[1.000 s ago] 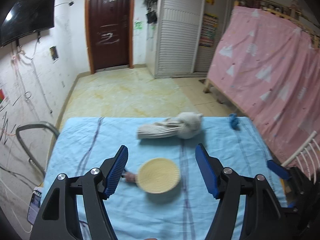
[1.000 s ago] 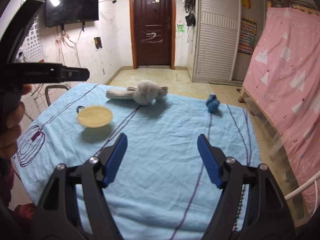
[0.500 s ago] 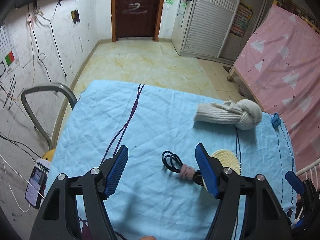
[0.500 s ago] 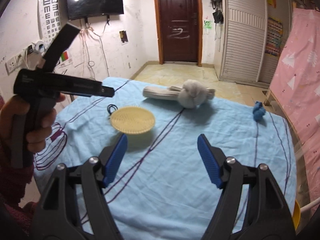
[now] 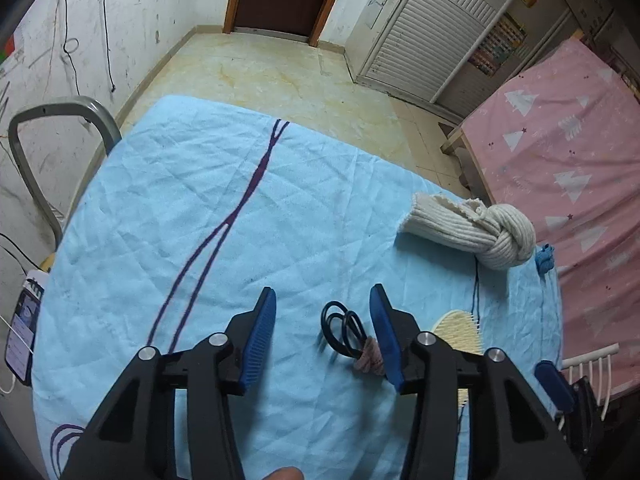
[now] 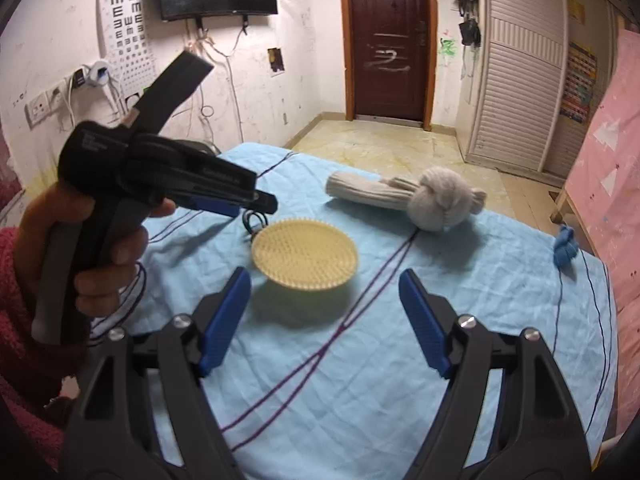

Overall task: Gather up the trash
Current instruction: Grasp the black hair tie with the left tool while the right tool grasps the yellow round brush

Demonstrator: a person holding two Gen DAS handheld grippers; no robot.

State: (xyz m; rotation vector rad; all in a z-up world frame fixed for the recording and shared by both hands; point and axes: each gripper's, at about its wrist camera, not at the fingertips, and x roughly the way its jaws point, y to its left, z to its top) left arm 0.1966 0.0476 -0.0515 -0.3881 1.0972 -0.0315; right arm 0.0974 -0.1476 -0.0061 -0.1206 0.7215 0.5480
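Now the left gripper (image 5: pixel 322 334) tilts down over the blue-clothed desk (image 5: pixel 208 184), its fingers closing around a black hair tie (image 5: pixel 342 330) with a pinkish wrapped end, which lies on the cloth between them, hard against the right-hand pad. The pads do not yet press it from both sides, so nothing is held. That offset probably comes from the approach angle: the tool arrives from about seven o'clock of the tie, and the loop sits off the centre line.

At roughly three o'clock of the tie, just beside it, lies a pale yellow bristled disc (image 6: pixel 305 254), one edge lifted so that it throws a shadow. Farther off, near one o'clock, a knotted cream knit piece (image 5: pixel 476 236) rests on the cloth, and a small blue scrap (image 6: pixel 565 246) sits at the desk's far right edge, well apart from the rest.

The right gripper (image 6: pixel 325 318) hovers over bare cloth at about six o'clock of the disc, its fingers spread, widening, and empty. It seems held ready for the disc while the left hand (image 6: pixel 100 248) deals with the tie first.
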